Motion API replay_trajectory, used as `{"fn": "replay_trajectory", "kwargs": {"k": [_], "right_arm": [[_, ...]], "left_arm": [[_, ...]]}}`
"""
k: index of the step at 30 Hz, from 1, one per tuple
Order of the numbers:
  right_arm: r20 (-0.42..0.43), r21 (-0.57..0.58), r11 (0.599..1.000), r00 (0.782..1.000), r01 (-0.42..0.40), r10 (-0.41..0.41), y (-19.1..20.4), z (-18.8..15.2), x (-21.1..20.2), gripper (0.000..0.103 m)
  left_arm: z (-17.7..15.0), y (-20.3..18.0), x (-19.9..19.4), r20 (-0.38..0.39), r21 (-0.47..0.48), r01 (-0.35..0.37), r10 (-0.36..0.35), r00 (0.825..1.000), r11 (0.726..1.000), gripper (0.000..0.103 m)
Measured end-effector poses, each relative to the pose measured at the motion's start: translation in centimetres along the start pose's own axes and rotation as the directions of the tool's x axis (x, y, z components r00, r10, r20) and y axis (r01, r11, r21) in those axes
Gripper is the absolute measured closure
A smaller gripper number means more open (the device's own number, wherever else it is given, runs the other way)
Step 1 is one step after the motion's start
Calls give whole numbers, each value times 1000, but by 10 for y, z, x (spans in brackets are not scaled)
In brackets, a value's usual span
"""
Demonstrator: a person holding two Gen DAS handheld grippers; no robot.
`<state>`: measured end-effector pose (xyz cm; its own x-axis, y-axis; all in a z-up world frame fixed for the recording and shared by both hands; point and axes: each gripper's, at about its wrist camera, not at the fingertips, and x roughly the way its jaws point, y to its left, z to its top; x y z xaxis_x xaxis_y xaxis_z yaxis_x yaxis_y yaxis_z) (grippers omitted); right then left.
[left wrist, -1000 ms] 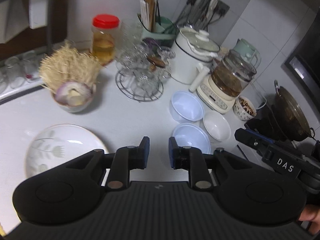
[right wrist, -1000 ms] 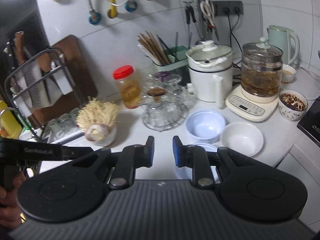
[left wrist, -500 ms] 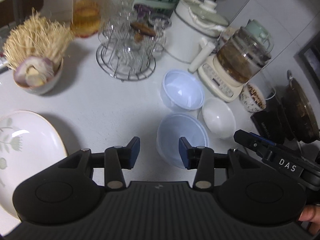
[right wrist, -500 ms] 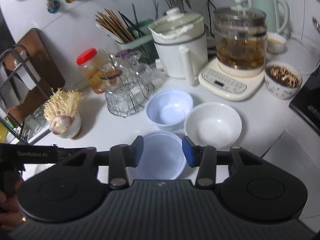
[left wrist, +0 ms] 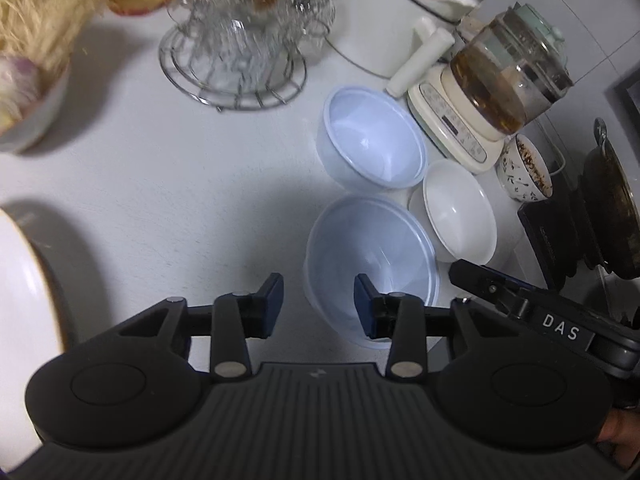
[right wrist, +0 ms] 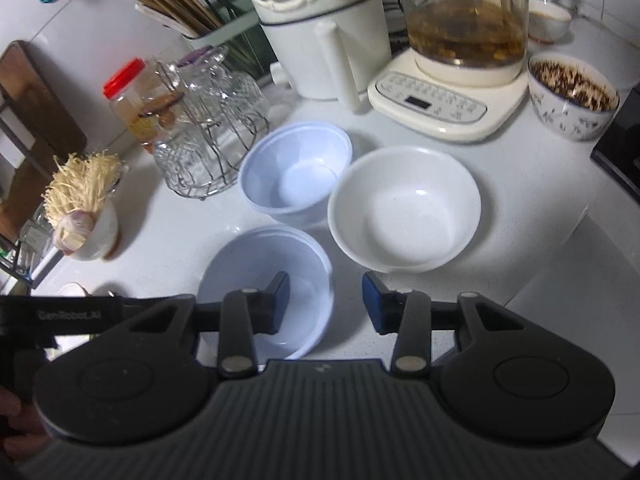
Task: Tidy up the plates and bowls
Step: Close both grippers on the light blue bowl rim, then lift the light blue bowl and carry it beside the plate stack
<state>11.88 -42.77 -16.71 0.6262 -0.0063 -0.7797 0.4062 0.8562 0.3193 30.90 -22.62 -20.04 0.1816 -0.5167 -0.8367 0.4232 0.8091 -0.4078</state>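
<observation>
Three empty bowls stand close together on the white counter. The near pale blue bowl (left wrist: 370, 256) (right wrist: 256, 276) lies just ahead of both grippers. A second pale blue bowl (left wrist: 372, 140) (right wrist: 296, 172) stands behind it. A white bowl (left wrist: 458, 210) (right wrist: 404, 208) stands to the right. My left gripper (left wrist: 319, 300) is open, its right finger over the near bowl's left rim. My right gripper (right wrist: 325, 302) is open, straddling that bowl's right rim. A white plate (left wrist: 24, 292) lies at the far left.
A wire rack of glasses (left wrist: 236, 40) (right wrist: 208, 136), a white pot (right wrist: 320, 40), a glass kettle on its base (left wrist: 492, 92) (right wrist: 452, 80), a patterned bowl of dark food (right wrist: 572, 96), a bowl of mushrooms (right wrist: 84, 216) and a dark pan (left wrist: 608, 208) crowd the counter.
Both grippers have opened wide and moved forward and down toward the near blue bowl. The bowls have not moved.
</observation>
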Motion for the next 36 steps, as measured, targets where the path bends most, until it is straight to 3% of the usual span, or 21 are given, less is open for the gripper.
{"fn": "replay_trajectory", "kwargs": {"k": [4, 9, 20, 36], "right_arm": [[-31, 2, 1000, 1000, 0, 0, -4, 0, 18, 74], [-37, 32, 999, 999, -19, 20, -4, -5, 32, 82], [-34, 5, 999, 998, -47, 47, 15, 3, 29, 85], [-79, -119, 967, 973, -224, 215, 75, 17, 37, 85]], "left_arm": [[-1, 5, 11, 7, -8, 12, -12, 1000, 1000, 75], [-1, 11, 17, 14, 24, 39, -40, 999, 999, 91], [11, 20, -3, 36, 18, 34, -34, 999, 999, 92], [9, 61, -59, 72, -133, -123, 133, 988, 983, 92]]}}
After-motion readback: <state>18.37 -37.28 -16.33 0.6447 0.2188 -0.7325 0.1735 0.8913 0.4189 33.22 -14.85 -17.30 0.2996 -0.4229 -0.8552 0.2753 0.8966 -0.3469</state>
